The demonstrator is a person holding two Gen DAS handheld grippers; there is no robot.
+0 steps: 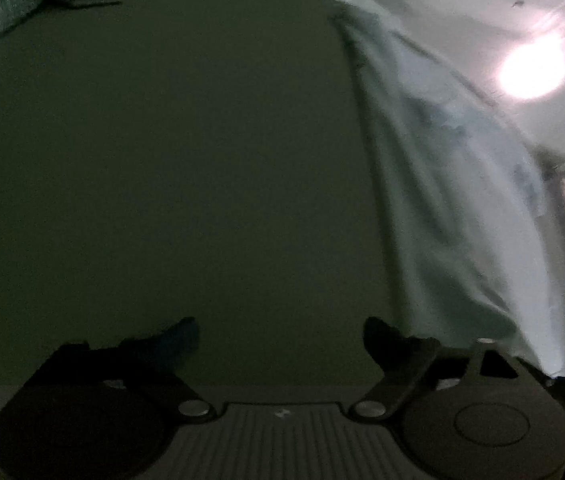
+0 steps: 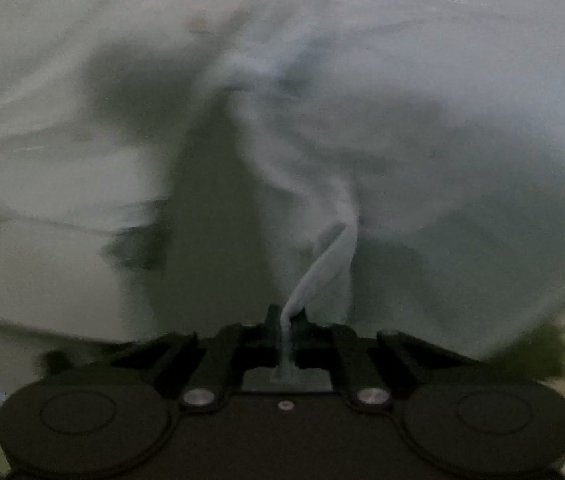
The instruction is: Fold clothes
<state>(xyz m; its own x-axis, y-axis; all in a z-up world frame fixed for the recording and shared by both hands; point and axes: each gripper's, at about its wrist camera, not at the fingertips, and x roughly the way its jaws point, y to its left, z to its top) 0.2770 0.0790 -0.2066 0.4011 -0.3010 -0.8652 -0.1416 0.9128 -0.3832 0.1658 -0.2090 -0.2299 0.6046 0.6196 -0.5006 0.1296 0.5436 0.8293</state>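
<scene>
Right gripper (image 2: 287,322): we see its jaws clamped on a thin twisted strand of the pale garment (image 2: 422,152), pinched right at the tips; we judge this a corner or hem taken so the cloth hangs free.
Garment: from the pinch the strand (image 2: 322,264) rises toward 12 o'clock in the right wrist view, then spreads into a wide billow filling 10 through 3 o'clock; it looks blurred, so seams and sleeves stay unreadable.
Left gripper (image 1: 281,334): we find its jaws spread wide with nothing between them, facing a dark flat surface (image 1: 162,160), perhaps a wall or desk; we cannot tell which.
Garment from the left wrist view: it hangs as a pale sheet at 2 to 4 o'clock, apart from the left fingers (image 1: 378,332).
Lamp (image 1: 532,68): a bright glare at 2 o'clock.
Stage: lifted cloth, one side held, fits either spreading out or a fold partway.
Risk: we judge the thin pinch could slip.
</scene>
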